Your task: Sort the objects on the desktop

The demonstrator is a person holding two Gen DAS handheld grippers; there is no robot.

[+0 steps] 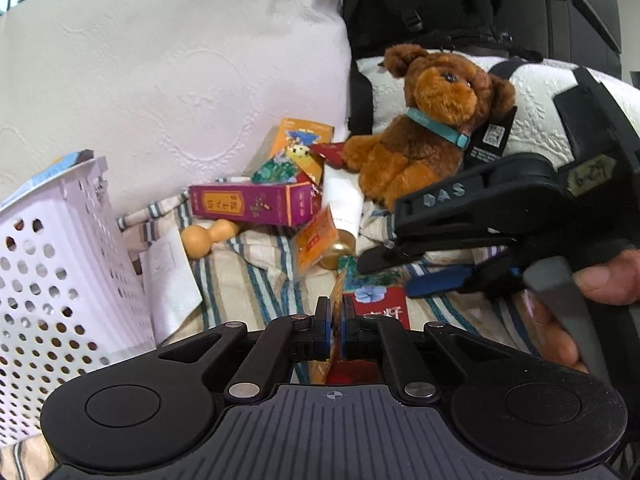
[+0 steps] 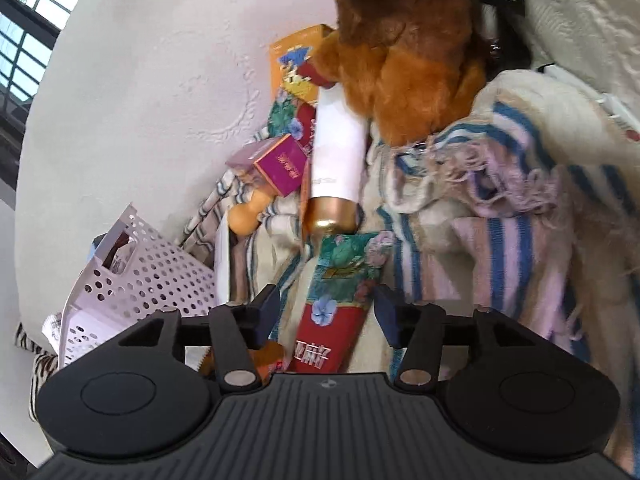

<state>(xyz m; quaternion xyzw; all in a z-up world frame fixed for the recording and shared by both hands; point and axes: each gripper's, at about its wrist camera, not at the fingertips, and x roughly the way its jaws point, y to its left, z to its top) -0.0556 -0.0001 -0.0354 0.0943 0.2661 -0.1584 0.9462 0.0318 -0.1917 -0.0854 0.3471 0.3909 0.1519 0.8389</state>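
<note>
backdrop: white embossed cushion (image 1: 168,80) | window: barred panes (image 2: 28,20) (upper left), daylight | surface: striped cloth (image 2: 500,240)

plush dog (image 1: 424,128) furry | basket (image 1: 60,264) perforated plastic | tube cap (image 2: 330,216) glossy

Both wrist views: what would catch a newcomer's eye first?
The brown plush dog with a teal collar, sitting against the white pillow behind the clutter. Next, the red floral packet between the right gripper's open jaws, and the perforated white basket at far left.

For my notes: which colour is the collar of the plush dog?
Teal collar, clearest in the left wrist view.
</note>
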